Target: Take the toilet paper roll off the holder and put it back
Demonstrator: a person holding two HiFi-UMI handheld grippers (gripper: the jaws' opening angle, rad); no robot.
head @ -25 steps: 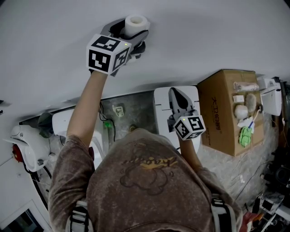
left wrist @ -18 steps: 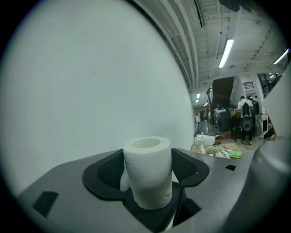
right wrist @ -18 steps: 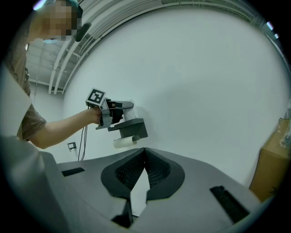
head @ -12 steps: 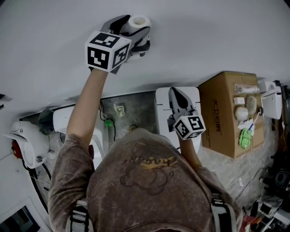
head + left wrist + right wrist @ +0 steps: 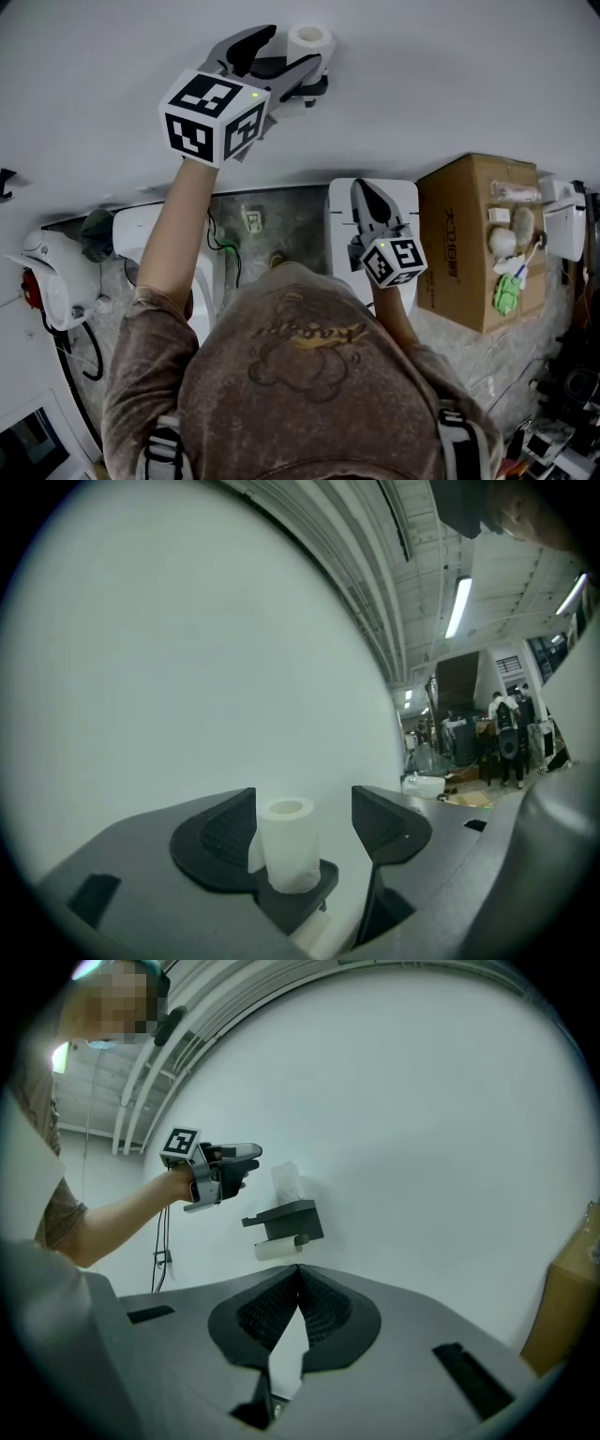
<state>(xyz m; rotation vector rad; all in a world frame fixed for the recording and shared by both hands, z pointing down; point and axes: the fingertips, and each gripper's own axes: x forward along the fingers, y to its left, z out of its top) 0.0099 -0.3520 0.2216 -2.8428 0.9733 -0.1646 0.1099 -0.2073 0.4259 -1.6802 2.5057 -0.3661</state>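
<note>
A white toilet paper roll stands upright on the dark wall holder's shelf. In the left gripper view the roll sits on the shelf just beyond the jaws, with a clear gap beside it. My left gripper is open and level, its tips just short of the roll. A second roll hangs under the shelf. My right gripper is lower and nearer the body, shut with nothing in it, its pads meeting at the tip.
The holder is fixed to a plain white wall. A cardboard box with small items on top stands at the right. White bathroom fixtures and cables lie on the floor at the left. A white fixture is below the right gripper.
My left gripper has drawn back from the roll toward the body. The roll was between the jaws and now stands free on the shelf. The right gripper has barely shifted.
</note>
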